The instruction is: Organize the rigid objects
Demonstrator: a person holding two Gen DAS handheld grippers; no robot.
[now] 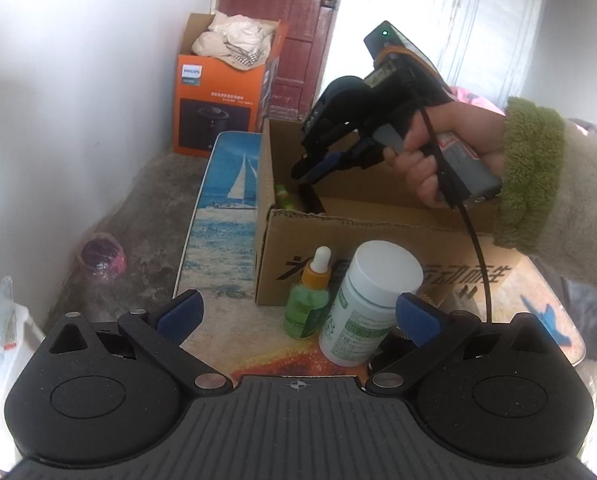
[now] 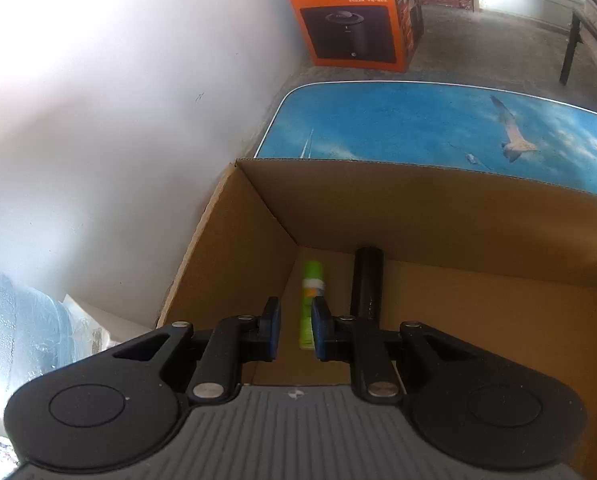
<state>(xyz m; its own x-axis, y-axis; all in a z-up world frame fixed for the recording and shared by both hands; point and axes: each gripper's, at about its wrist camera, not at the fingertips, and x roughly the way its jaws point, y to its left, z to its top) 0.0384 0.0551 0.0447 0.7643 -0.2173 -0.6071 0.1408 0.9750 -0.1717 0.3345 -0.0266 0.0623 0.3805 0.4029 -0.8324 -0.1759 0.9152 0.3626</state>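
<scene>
Resting on a seascape-printed table [image 2: 398, 128] by concrete floor [image 1: 138, 200], left tongs [image 1: 298, 312] gape; right tongs [image 2: 294, 330] seem nearly closed, empty.

A plain home room: concrete floor [image 1: 146, 184], whitewashed wall [image 1: 78, 80], red wooden door [image 1: 290, 40], appliance carton [image 1: 218, 108].
</scene>
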